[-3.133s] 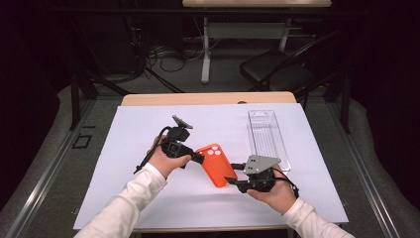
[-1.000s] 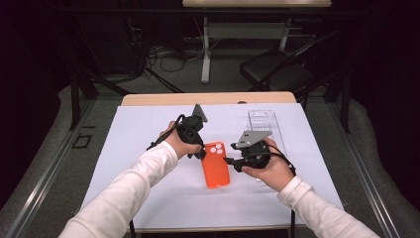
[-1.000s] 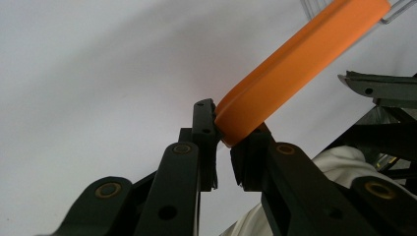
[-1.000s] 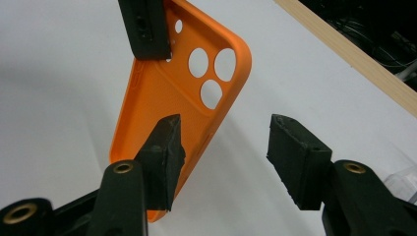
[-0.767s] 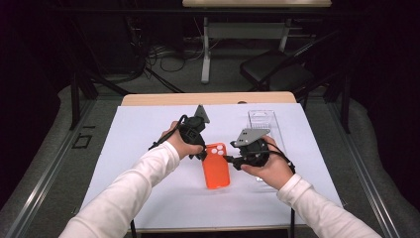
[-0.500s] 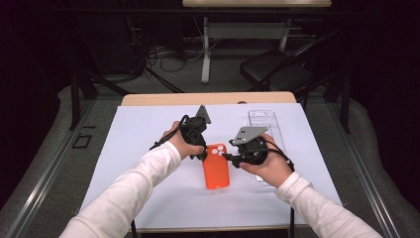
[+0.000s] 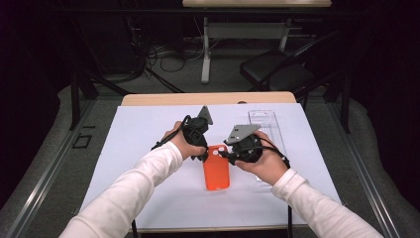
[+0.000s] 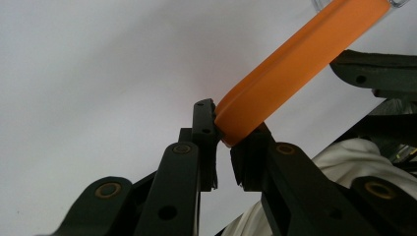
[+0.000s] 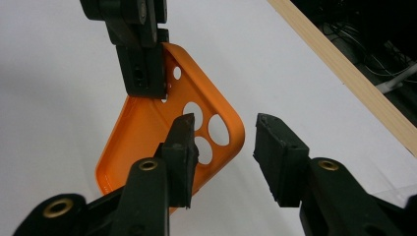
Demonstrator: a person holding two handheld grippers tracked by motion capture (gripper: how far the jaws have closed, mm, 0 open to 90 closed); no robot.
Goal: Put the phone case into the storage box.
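No readable text, label or number appears anywhere.

On the sheet-covered table [image 7: 148,198], the phone case [image 7: 217,171] lies near the centre. The left gripper [image 7: 198,148] sits at the case's 10 o'clock, clamped on its far left corner; the right gripper [image 7: 229,152] sits at its 2 o'clock, jaws straddling the far right corner and just now closing. The clear tray [image 7: 265,124] lies at 2 o'clock from the case, behind the right hand [image 7: 262,163]. A chair [image 7: 277,74] stands beyond the table at 1 o'clock.
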